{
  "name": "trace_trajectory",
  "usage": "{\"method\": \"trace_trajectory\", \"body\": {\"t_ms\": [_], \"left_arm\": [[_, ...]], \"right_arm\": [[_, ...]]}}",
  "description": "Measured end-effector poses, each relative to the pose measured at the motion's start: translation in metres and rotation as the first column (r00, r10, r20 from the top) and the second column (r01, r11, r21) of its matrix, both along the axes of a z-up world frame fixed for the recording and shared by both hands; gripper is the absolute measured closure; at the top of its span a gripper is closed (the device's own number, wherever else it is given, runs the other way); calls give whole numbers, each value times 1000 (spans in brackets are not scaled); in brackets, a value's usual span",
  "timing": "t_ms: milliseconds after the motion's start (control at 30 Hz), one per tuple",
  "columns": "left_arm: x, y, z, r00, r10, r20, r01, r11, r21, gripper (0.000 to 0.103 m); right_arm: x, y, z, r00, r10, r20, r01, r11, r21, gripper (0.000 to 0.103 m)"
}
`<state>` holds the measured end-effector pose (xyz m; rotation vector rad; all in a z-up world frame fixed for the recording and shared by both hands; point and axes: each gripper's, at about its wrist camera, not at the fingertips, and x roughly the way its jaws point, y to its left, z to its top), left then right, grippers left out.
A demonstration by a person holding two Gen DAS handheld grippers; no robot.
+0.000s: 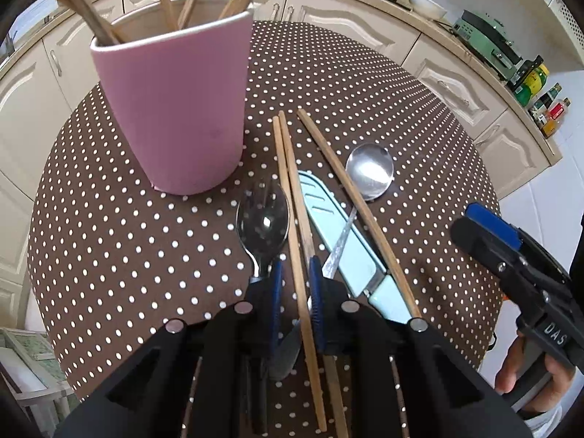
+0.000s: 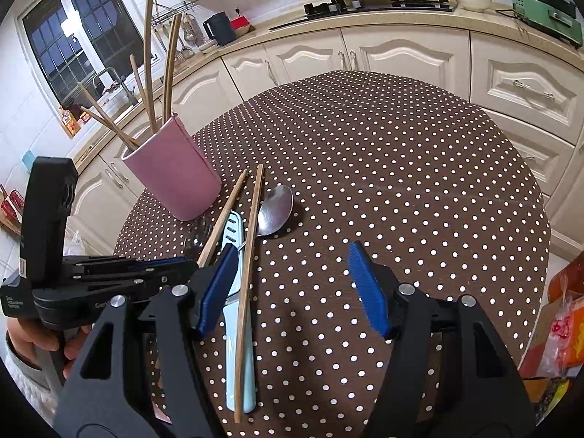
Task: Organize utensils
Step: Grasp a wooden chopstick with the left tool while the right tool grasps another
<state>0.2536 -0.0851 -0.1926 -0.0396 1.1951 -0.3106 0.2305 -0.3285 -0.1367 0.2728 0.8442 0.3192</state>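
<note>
Standing near the far left edge of the round polka-dot table (image 1: pixel 109 226), the pink cup (image 1: pixel 175 109) holds several wooden chopsticks (image 1: pixel 84 11) that lean out over its rim. Just right of the cup's base, on the cloth, lies a dark spoon (image 1: pixel 262 219), bowl toward the cup and handle running back under the left gripper (image 1: pixel 296 292). That gripper's blue pads (image 1: pixel 317 303) are drawn narrow around a pair of chopsticks (image 1: pixel 292 189) that lie side by side, their tips pointing to the far edge; whether the pads actually press the wood I cannot tell. Next to the right lies a pale blue knife (image 1: pixel 328 226) in its sheath, tip toward the far edge, and a silver spoon (image 1: pixel 370 171) whose thin handle crosses over the knife. A single chopstick (image 1: pixel 357 211) slants across the spoon's handle and runs along the knife's right side. Farther right, near the table's right edge, the right gripper (image 2: pixel 292 292) hovers above bare cloth with its blue pads (image 2: pixel 367 288) spread wide and nothing between them; in its own view the knife (image 2: pixel 239 346) and single chopstick (image 2: pixel 246 292) lie just beside its left finger. Behind the table run cream cabinets (image 2: pixel 401 58) with a hob (image 2: pixel 379 2) on the counter
</note>
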Motion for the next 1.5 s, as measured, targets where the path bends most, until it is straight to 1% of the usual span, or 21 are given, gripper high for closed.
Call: {"method": "trace_trajectory", "body": {"t_ms": [233,333,467,533,600,633,700,767,800,900,1133,1300,1500], "left_arm": [[11,2,1,1000,13,-2,-13,1000,4,89],[16,6,1,1000,19,-8,-19,1000,-8,89],[20,2,2,1000,22,-6,-22,1000,1,89],[18,4,5,1000,15,-9,-15,1000,-24,89],[15,7,10,999,29,16,-28,999,-38,89],[14,8,13,999,31,27,-30,999,-34,89],[14,6,15,999,16,37,-16,1000,1,89],[14,6,12,1000,4,27,-5,1000,25,90],[14,5,11,1000,0,23,-1,1000,26,90],[19,-2,2,1000,-11,-2,11,999,48,94],[26,-7,-8,1000,-6,-18,7,999,46,96],[28,-6,-10,1000,9,-10,-9,1000,21,98],[9,10,10,997,27,66,-24,999,-48,98]], "right_arm": [[7,1,0,1000,13,-10,-13,1000,-1,40],[8,2,0,1000,19,-13,-19,1000,-7,40],[13,4,-1,999,26,-19,-26,1000,-5,40],[13,5,-2,999,29,-20,-29,1000,-8,40],[14,5,-2,999,30,-20,-31,999,-9,40],[15,4,-2,999,29,-22,-30,1000,-10,40],[18,5,-4,999,29,-26,-29,1000,-8,40],[20,7,-5,999,34,-27,-34,999,-4,40],[20,9,-5,999,38,-26,-38,999,-6,40],[20,12,-5,999,44,-28,-45,999,-13,40],[22,13,-5,999,45,-31,-46,999,-24,40],[24,12,-6,998,46,-37,-47,998,-28,40],[27,24,4,997,66,-33,-68,997,-48,40]]}}
